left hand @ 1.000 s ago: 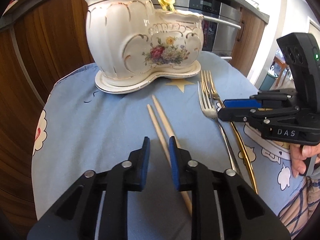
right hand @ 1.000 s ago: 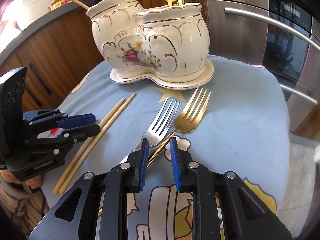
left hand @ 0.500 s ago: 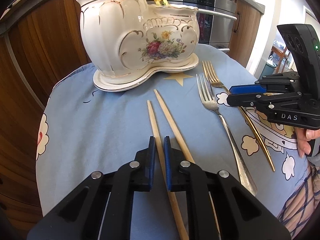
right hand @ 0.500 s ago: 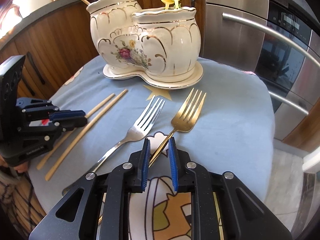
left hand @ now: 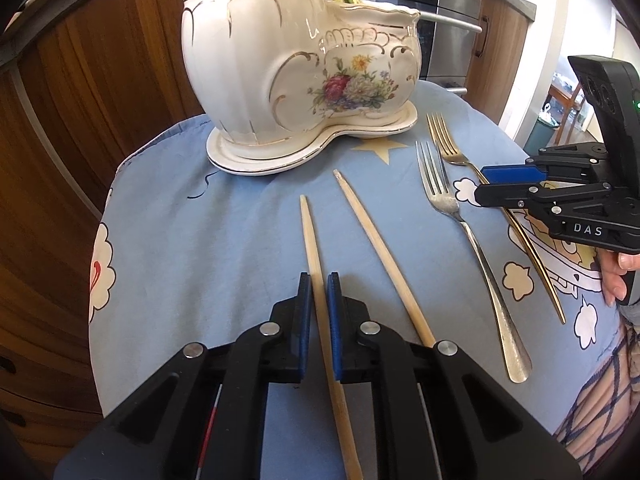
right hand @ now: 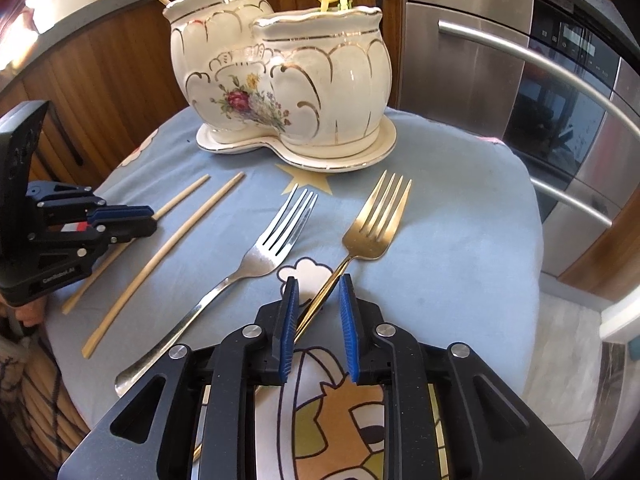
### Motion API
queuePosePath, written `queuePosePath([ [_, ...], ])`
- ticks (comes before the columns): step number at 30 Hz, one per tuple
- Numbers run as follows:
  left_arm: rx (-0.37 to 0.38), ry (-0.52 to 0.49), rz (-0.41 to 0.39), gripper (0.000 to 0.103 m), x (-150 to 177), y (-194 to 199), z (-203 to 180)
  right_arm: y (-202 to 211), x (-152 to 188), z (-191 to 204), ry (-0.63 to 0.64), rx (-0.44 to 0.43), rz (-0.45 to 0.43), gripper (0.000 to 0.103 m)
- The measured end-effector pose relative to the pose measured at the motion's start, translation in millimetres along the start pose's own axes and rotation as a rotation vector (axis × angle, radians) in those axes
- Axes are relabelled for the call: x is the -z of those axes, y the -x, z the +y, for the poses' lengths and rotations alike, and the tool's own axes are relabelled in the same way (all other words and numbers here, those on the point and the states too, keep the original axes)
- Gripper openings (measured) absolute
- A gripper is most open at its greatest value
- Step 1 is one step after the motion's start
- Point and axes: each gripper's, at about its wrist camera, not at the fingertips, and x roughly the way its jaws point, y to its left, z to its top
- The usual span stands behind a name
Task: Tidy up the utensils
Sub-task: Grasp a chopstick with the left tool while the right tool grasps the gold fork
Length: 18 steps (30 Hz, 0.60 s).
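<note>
Two wooden chopsticks, a silver fork (left hand: 466, 236) and a gold fork (right hand: 372, 224) lie on the blue cloth before a white floral ceramic holder (left hand: 304, 64). My left gripper (left hand: 319, 280) is shut on the left chopstick (left hand: 310, 236), which runs between its blue pads. The other chopstick (left hand: 376, 244) lies just to its right. My right gripper (right hand: 318, 280) is open, its jaws astride the gold fork's handle, the left pad close against it. The silver fork (right hand: 264, 256) lies to its left.
The holder (right hand: 280, 84) stands on its saucer at the table's far side, with sticks and yellow utensils in it. Wooden cabinets (left hand: 80, 100) lie behind left, a steel oven (right hand: 520, 92) behind right. The round table's edge drops off on all sides.
My left gripper has closed round the left chopstick, which now angles away from the other. My right gripper has opened wider and moved along the gold fork's handle.
</note>
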Motion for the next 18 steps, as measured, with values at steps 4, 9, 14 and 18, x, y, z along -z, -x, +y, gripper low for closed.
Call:
queuePosePath([
  [4, 0.007, -0.012, 0.026, 0.009, -3, -2, 0, 0, 0, 3, 0.019, 0.009, -0.001, 0.023],
  [9, 0.000, -0.043, 0.054, 0.009, -5, -1, 5, 4, 1, 6, 0.104, 0.046, 0.013, 0.019],
  [14, -0.008, -0.046, 0.094, 0.009, -4, 0, 19, 7, 0, -5, 0.127, 0.076, 0.066, 0.013],
  [18, -0.015, -0.089, 0.137, 0.009, -7, 0, 22, 4, -5, -12, 0.111, 0.084, 0.115, 0.013],
])
